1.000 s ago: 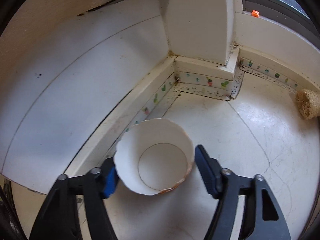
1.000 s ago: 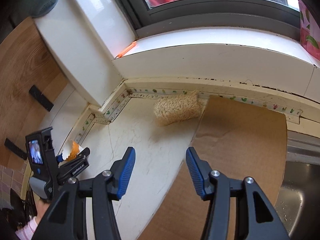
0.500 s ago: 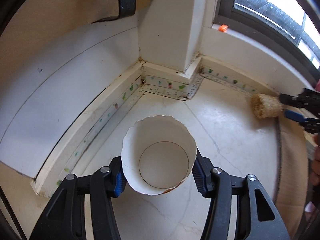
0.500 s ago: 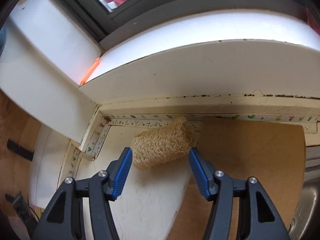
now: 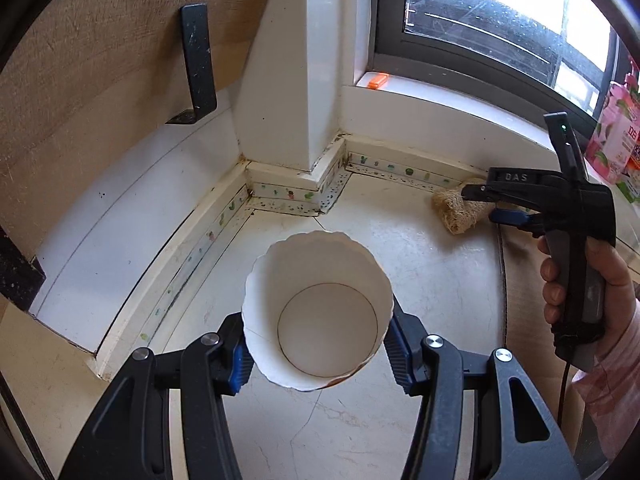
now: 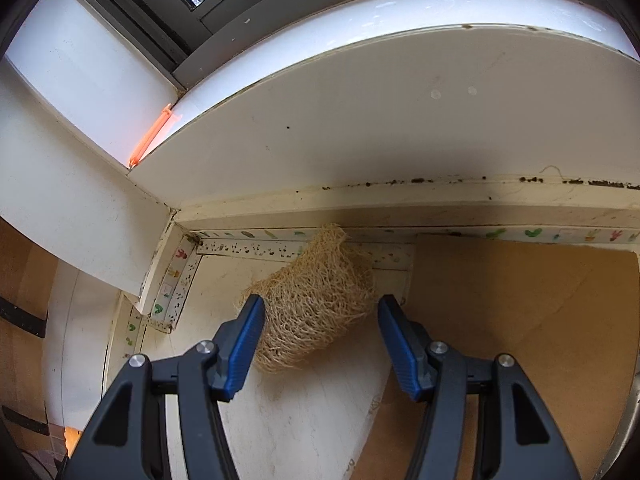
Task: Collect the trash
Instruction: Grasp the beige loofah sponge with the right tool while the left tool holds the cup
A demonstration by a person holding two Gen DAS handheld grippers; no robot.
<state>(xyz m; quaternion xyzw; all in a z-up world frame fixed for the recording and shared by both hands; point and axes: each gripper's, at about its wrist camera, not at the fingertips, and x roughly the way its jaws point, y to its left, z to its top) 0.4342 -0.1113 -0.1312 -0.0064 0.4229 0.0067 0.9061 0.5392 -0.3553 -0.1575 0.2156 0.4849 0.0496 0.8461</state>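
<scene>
My left gripper (image 5: 318,346) is shut on a white paper cup (image 5: 318,308) with a wavy rim and holds it above the pale counter, its mouth toward the camera. The cup looks empty inside. A tan fibrous loofah scrub (image 6: 314,300) lies on the counter against the back ledge. My right gripper (image 6: 320,312) is open, its blue pads on either side of the loofah, the left pad close to it. In the left wrist view the right gripper (image 5: 486,204) reaches the loofah (image 5: 456,210) from the right.
A white pillar (image 5: 296,80) and window sill (image 6: 360,92) close off the corner. A brown cardboard sheet (image 6: 520,320) covers the counter at right. A pink bottle (image 5: 612,136) stands on the sill. A black bracket (image 5: 198,64) hangs on the wooden wall.
My left gripper closed on the cup and lifted it back from the corner. My right gripper moved forward until its open fingers came around the loofah.
</scene>
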